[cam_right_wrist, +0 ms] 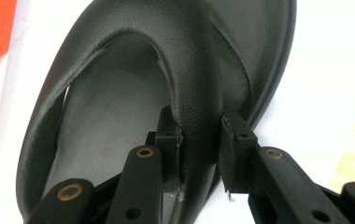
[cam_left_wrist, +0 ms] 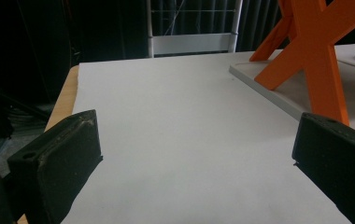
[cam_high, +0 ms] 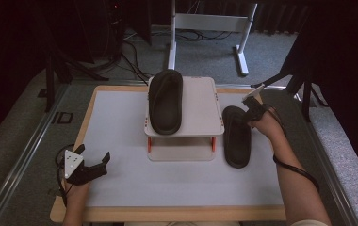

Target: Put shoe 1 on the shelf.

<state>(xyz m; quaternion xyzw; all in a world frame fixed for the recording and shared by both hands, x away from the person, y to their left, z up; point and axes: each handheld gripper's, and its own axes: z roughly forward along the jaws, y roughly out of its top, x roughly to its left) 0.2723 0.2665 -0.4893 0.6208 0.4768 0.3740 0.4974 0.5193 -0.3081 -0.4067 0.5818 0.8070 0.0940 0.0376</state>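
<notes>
One black slipper (cam_high: 165,101) lies on the top shelf of a small white rack (cam_high: 200,101) with orange legs. A second black slipper (cam_high: 237,136) lies on the white table top just right of the rack. My right gripper (cam_high: 251,113) is at that slipper's far end. In the right gripper view the right gripper (cam_right_wrist: 201,140) is shut on the side of the slipper's (cam_right_wrist: 119,93) upper band, one pad inside the foot opening and one outside. My left gripper (cam_high: 93,164) rests near the table's front left corner, open, with nothing between its pads (cam_left_wrist: 59,161).
The rack's orange cross leg (cam_left_wrist: 313,51) and white base plate (cam_left_wrist: 264,86) stand ahead and to the right in the left gripper view. A white stand frame (cam_high: 205,23) and cables are on the floor beyond the table. The table has a wooden rim (cam_high: 167,214).
</notes>
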